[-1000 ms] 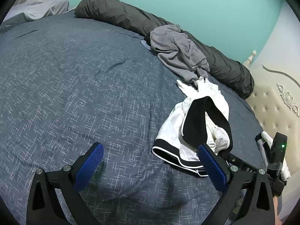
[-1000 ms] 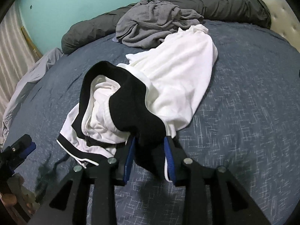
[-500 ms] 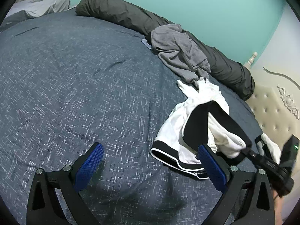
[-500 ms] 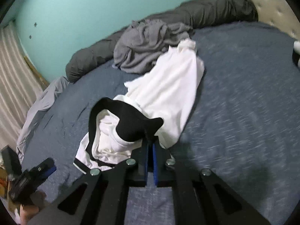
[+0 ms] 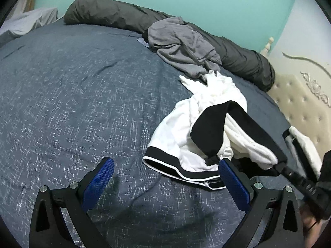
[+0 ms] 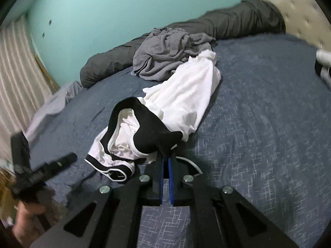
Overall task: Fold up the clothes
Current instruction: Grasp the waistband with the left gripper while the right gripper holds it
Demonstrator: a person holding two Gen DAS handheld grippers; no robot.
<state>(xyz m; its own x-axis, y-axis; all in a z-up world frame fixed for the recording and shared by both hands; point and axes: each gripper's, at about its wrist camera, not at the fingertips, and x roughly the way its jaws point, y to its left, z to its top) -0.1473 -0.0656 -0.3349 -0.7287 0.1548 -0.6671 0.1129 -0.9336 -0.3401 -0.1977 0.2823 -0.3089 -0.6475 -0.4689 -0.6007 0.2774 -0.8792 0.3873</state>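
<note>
Both grippers differ now: we are pinching the black waistband (image 6: pixel 153 142) of the white shorts (image 6: pixel 186 103) in the newly closed right gripper (image 6: pixel 165 161) and lifting it off the dark blue bedspread (image 6: pixel 258 134), while the left gripper (image 5: pixel 165 186) is hovering spread and empty at the near left.

I see soft matt white cloth shorts (image 6: pixel 186 103) with a black waistband, on a rough woven blue bedspread (image 5: pixel 72 103); crumpled grey cloth garment (image 5: pixel 182 47) at twelve o'clock.

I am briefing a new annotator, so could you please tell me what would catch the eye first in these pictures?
The white shorts with black trim lie crumpled mid-bed on the dark blue patterned bedspread, their black waistband pinched in the shut right gripper. Behind them a rumpled grey garment rests against a long dark grey rolled duvet. The left gripper is open, empty, beside the shorts.
</note>
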